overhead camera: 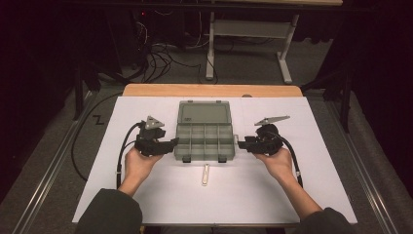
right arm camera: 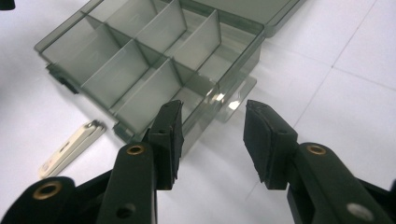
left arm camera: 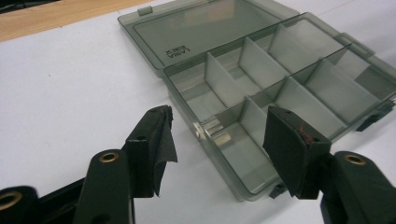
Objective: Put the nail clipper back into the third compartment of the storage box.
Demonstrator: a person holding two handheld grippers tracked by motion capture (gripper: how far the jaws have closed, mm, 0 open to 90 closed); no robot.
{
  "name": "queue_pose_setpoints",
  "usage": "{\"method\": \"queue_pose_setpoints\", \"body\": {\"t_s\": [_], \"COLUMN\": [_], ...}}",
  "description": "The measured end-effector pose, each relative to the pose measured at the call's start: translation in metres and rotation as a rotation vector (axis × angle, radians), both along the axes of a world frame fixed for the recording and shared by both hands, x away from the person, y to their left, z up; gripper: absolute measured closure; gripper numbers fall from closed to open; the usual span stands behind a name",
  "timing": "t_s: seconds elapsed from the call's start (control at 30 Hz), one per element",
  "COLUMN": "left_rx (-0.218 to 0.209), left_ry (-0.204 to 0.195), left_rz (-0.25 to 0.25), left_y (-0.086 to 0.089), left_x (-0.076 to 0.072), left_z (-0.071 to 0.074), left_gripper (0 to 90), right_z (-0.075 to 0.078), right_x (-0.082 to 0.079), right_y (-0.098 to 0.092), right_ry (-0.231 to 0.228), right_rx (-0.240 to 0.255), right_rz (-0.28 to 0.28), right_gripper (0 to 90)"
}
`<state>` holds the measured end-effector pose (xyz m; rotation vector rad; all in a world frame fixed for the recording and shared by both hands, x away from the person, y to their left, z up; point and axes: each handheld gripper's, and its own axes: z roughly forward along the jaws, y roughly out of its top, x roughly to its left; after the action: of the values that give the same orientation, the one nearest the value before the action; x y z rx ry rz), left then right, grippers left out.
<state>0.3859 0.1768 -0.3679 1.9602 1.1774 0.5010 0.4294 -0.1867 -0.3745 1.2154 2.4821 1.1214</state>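
Observation:
A smoky clear plastic compartment box (overhead camera: 205, 146) lies mid-table with its lid (overhead camera: 204, 112) folded flat behind it; its compartments (left arm camera: 261, 79) look empty. My left gripper (overhead camera: 173, 142) is at the box's left side, open (left arm camera: 217, 130); the near left wall sits in the gap and the pads (left arm camera: 287, 144) do not touch it. My right gripper (overhead camera: 241, 144) is at the box's right side, also open (right arm camera: 212, 126), with the box's corner (right arm camera: 219, 100) just beyond its fingertips. A small cream flat piece (overhead camera: 206, 174) lies in front of the box (right arm camera: 140, 60), also visible as a cream strip (right arm camera: 70, 147).
White sheet (overhead camera: 292, 195) covers the table, with a wooden strip (overhead camera: 209, 90) along the far edge. Black cables trail from both grippers (overhead camera: 119, 156). Beyond the table are floor cables and a desk frame (overhead camera: 248, 29).

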Motion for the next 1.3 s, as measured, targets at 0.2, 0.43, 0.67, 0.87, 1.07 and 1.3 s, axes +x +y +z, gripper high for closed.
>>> {"method": "queue_pose_setpoints", "body": {"t_s": [0.2, 0.43, 0.67, 0.87, 1.07, 1.3], "left_rx": [0.004, 0.002, -0.014, -0.015, -0.006, 0.040], "left_ry": [0.001, 0.025, 0.063, 0.108, 0.137, 0.173], "left_rz": [-0.023, -0.050, -0.085, -0.111, -0.140, -0.179], "left_y": [-0.003, -0.011, -0.019, -0.028, -0.039, -0.059], "left_x": [-0.011, -0.023, -0.030, -0.037, -0.040, -0.042], "left_z": [0.002, -0.003, -0.005, -0.008, -0.012, -0.019], "left_gripper": [41.2, 42.4, 42.9, 43.6, 43.3, 41.9], "right_z": [0.004, 0.000, -0.002, -0.004, -0.006, -0.010], "right_x": [-0.014, -0.019, -0.028, -0.037, -0.045, -0.054], "right_y": [-0.015, -0.026, -0.034, -0.037, -0.043, -0.049], "right_ry": [-0.032, -0.037, -0.062, -0.082, -0.104, -0.116], "right_rx": [0.018, 0.022, 0.031, 0.031, 0.039, 0.055], "right_rz": [0.005, -0.005, -0.006, 0.003, 0.006, 0.000], "right_gripper": [57.9, 56.7, 55.1, 53.9, 53.8, 53.7]}}
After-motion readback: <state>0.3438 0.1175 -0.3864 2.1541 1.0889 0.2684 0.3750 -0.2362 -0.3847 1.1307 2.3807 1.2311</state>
